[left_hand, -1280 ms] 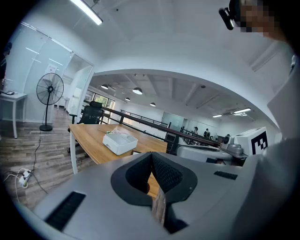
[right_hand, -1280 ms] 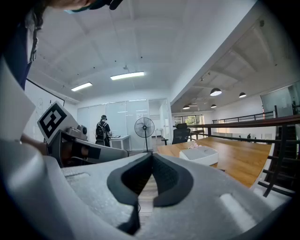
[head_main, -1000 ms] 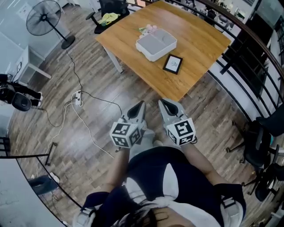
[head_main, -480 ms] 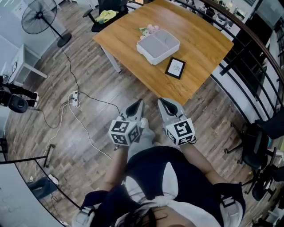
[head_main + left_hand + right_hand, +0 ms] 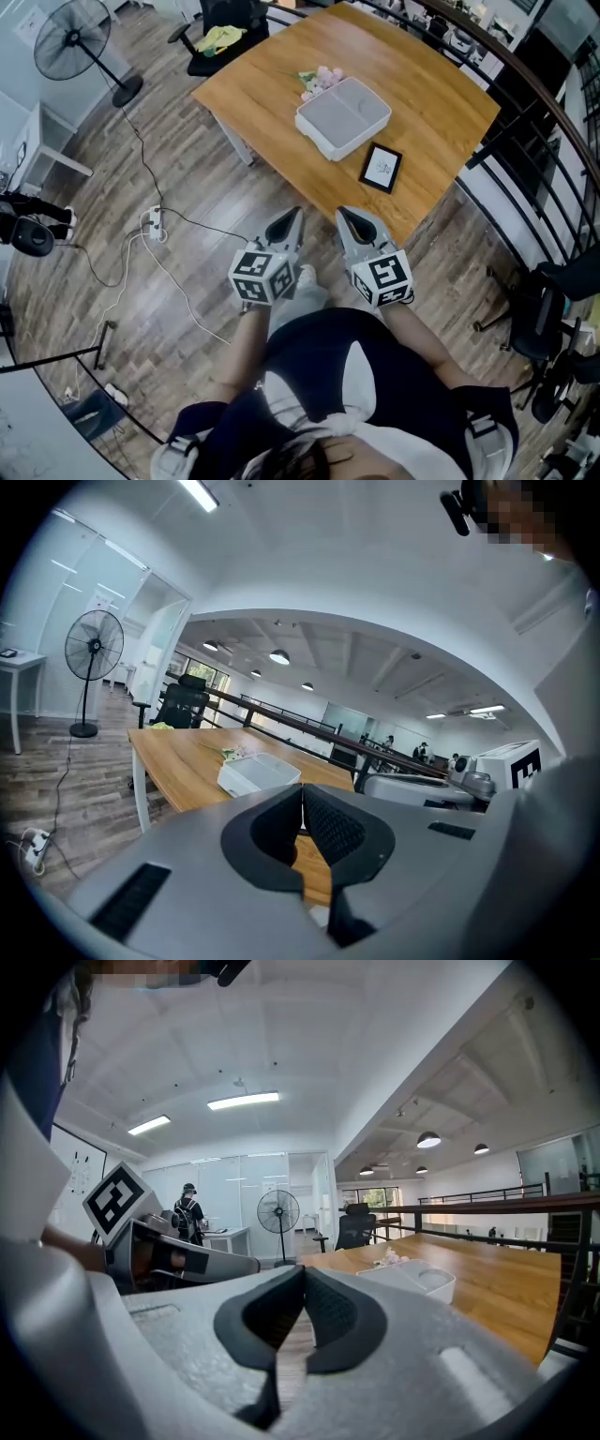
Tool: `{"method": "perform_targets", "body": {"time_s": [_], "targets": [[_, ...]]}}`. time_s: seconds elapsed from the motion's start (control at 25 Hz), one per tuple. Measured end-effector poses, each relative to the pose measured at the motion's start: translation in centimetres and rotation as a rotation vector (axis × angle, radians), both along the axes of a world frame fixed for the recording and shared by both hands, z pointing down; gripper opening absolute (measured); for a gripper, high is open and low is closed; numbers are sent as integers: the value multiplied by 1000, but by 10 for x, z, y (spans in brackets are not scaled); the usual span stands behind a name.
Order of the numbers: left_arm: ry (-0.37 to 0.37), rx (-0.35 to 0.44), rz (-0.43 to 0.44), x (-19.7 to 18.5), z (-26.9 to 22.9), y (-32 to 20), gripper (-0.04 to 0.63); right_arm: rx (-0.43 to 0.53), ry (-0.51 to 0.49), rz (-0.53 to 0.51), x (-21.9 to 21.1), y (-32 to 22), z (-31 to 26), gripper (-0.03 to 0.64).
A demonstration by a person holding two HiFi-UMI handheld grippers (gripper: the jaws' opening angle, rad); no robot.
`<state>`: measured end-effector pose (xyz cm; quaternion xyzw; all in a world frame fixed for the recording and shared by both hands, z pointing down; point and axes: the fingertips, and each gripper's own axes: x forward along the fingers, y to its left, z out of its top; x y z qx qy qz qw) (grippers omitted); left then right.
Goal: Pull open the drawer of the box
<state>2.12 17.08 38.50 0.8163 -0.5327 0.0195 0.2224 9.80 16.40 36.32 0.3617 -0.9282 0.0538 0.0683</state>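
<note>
A white box (image 5: 343, 116) lies on the wooden table (image 5: 431, 84), seen low and flat in the left gripper view as the box (image 5: 258, 772) and in the right gripper view as the box (image 5: 412, 1281). Its drawer front does not show from here. Both grippers are held close to the person's body, short of the table's near corner. My left gripper (image 5: 295, 217) is shut with nothing between its pads. My right gripper (image 5: 343, 217) is also shut and empty. They point side by side toward the table.
A small black-framed picture (image 5: 381, 168) lies near the table's front corner. Pale flowers (image 5: 317, 77) rest behind the box. A standing fan (image 5: 67, 39), floor cables with a power strip (image 5: 153, 223), an office chair (image 5: 217, 33) and a black railing (image 5: 525, 103) surround the table.
The view has shifted: the table and box sit slightly further right and closer than a second ago. Both grippers keep their shut pose in front of the body.
</note>
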Motion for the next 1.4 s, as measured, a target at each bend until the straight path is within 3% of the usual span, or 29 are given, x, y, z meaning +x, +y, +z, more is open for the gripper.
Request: {"method": "perform_targets", "body": {"time_s": [0.56, 0.76, 0.84, 0.92, 1.04, 1.4], "targets": [[7, -51, 138, -40, 19, -85, 18, -7, 7, 99, -48, -87, 1, -2], [53, -61, 122, -50, 28, -105, 21, -37, 31, 124, -46, -101, 15, -2], [80, -65, 134, -51, 30, -115, 64, -56, 31, 133, -47, -109, 20, -2], [103, -74, 154, -52, 33, -126, 150, -67, 30, 136, -49, -118, 22, -2], [96, -85, 171, -54, 39, -142, 201, -70, 31, 131, -54, -131, 25, -2], [164, -120, 177, -68, 43, -198, 245, -47, 21, 156, -60, -194, 21, -2]]}}
